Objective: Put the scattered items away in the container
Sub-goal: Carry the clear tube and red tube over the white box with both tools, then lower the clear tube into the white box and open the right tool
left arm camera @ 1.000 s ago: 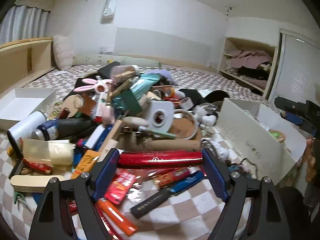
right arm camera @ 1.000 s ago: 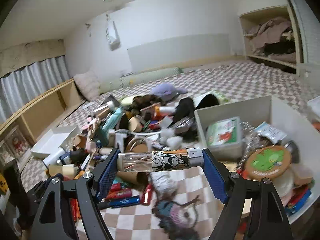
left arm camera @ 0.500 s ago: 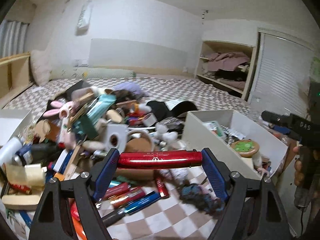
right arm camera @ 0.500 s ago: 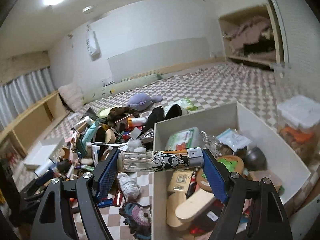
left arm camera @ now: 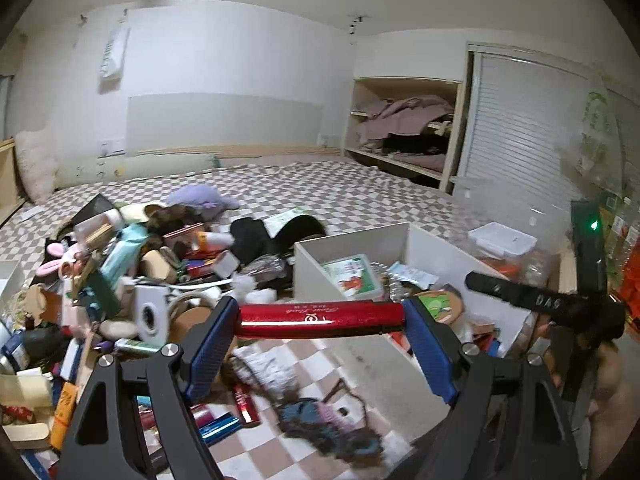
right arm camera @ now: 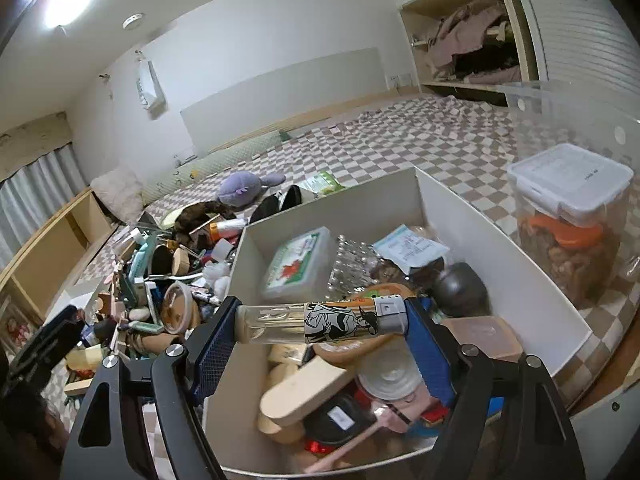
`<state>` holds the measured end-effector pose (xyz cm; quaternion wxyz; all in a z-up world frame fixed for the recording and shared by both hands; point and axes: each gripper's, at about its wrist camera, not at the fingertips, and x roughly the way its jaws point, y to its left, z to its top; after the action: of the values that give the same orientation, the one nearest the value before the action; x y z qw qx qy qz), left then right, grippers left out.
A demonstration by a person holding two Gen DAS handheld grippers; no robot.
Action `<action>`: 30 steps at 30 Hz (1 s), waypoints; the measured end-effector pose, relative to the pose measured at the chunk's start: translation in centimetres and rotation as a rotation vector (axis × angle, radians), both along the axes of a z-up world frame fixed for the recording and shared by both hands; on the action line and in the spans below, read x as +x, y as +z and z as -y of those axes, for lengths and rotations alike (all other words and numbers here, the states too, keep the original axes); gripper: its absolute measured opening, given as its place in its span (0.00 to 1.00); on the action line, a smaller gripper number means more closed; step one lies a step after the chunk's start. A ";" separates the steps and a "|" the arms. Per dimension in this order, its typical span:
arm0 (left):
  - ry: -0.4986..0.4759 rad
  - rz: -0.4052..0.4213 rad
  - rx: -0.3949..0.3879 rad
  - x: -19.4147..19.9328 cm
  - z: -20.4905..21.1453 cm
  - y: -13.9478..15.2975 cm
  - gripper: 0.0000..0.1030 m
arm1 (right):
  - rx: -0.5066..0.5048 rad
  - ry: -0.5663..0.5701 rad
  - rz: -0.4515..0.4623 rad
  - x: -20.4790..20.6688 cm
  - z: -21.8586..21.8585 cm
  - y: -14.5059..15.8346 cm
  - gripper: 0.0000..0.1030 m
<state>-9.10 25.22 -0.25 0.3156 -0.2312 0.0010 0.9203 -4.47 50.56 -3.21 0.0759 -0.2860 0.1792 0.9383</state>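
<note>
White box point(right arm camera: 496, 248), half filled.
Over it my right hand-held gripper point(right arm camera: 320, 322) pinches a clear tube point(right arm camera: 312, 322); beside it, my left hand-held gripper point(left arm camera: 320, 320) pinches a red tube point(left arm camera: 320, 319).

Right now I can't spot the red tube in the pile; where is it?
The red tube is clamped crosswise in the left gripper, in the left wrist view, in front of the white box's left wall, not yet over it.

A glossy red tube point(left arm camera: 320, 320), metallic in sheen, is clamped between ribbed blue plastic pads point(left arm camera: 210, 350). A clear glass-like bottle point(right arm camera: 320, 319) with a printed paper label is gripped likewise. The white container point(right arm camera: 516, 280) is seen as smooth and matt. A checkered cloth point(left arm camera: 340, 192) is spread beneath. A smooth wooden paddle point(right arm camera: 304, 392) is laid inside the container.
</note>
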 end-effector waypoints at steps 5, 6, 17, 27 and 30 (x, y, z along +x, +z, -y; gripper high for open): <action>-0.034 0.000 -0.003 0.2 -2.2 0.4 0.81 | 0.015 -0.012 0.029 0.3 -1.3 -0.7 0.78; -0.038 0.000 -0.005 0.2 -2.5 0.5 0.81 | 0.018 -0.015 0.033 0.4 -1.5 -0.8 0.78; -0.103 0.004 -0.033 0.1 -6.3 0.4 0.81 | 0.042 -0.048 0.085 0.8 -3.4 -2.3 0.78; -0.155 0.013 -0.043 0.0 -9.2 0.3 0.81 | 0.134 -0.051 0.132 0.8 -2.9 -2.9 0.78; -0.165 0.023 -0.042 -0.1 -9.8 0.1 0.81 | 0.174 -0.051 0.135 0.9 -2.5 -3.1 0.79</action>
<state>-9.19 35.00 -0.11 0.3856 -0.2472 0.0356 0.8882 -3.59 53.09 -6.32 0.1362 -0.3363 0.0989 0.9266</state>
